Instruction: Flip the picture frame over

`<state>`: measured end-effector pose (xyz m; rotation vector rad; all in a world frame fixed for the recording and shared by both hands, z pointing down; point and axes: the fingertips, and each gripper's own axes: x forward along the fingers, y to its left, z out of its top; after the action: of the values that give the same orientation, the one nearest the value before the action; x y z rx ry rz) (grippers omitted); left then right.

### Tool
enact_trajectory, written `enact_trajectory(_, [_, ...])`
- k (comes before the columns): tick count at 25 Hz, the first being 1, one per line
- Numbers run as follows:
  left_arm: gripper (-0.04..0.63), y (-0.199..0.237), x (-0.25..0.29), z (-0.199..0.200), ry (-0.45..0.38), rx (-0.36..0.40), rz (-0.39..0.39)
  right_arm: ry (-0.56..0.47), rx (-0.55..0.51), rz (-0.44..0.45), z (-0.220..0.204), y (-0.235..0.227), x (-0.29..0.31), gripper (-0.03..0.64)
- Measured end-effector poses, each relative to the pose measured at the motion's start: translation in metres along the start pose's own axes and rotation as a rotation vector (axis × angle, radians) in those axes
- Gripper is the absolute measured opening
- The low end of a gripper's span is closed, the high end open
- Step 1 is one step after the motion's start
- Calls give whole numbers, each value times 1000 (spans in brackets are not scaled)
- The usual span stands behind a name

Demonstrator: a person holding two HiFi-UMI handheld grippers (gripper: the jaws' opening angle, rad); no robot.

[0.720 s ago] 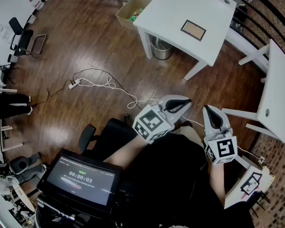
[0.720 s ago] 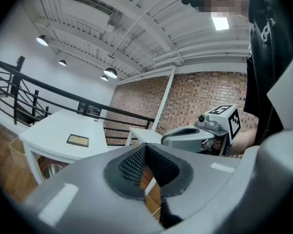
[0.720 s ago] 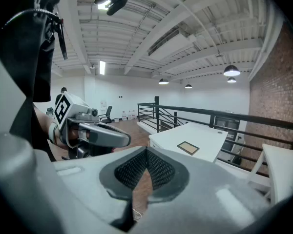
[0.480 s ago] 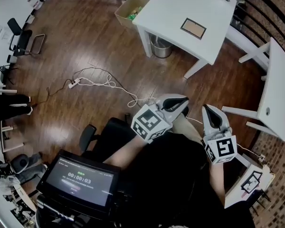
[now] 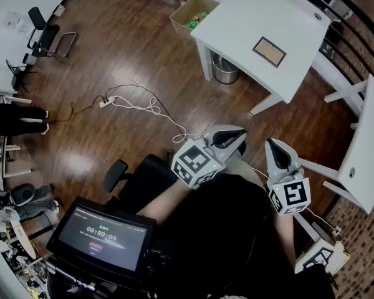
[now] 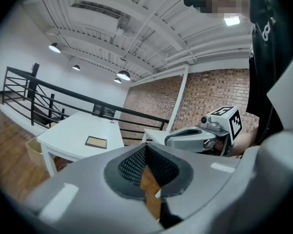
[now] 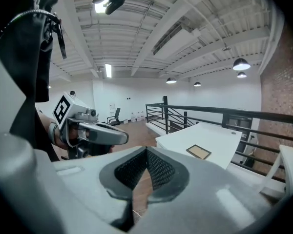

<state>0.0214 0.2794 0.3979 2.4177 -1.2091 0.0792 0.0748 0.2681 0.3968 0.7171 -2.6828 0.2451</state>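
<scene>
A small picture frame with a dark rim and tan face lies flat on a white table far ahead. It also shows as the picture frame in the left gripper view and the picture frame in the right gripper view. My left gripper is held close to my body, shut and empty. My right gripper hangs beside it, also shut with nothing in it. Both are well short of the table.
A cardboard box and a metal bin stand by the table's near legs. A white cable and power strip trail across the wooden floor. A second white table stands at the right. A black railing runs behind the tables.
The head view has shifted, so the table and frame sit a little lower and further right in the picture. Both grippers stay in the same place, still shut.
</scene>
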Motion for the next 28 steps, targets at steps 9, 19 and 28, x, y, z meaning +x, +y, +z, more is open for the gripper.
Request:
enact_trajectory(9, [15, 25, 28, 25, 17, 7, 99, -36, 2, 62, 17, -47, 17, -8])
enact_trajectory(19, [15, 27, 50, 30, -14, -14, 165, -16, 15, 121, 10, -83, 22, -8])
enact_trajectory(28, [15, 44, 57, 24, -5, -32, 173, 7, 20, 135, 5, -95, 36, -8])
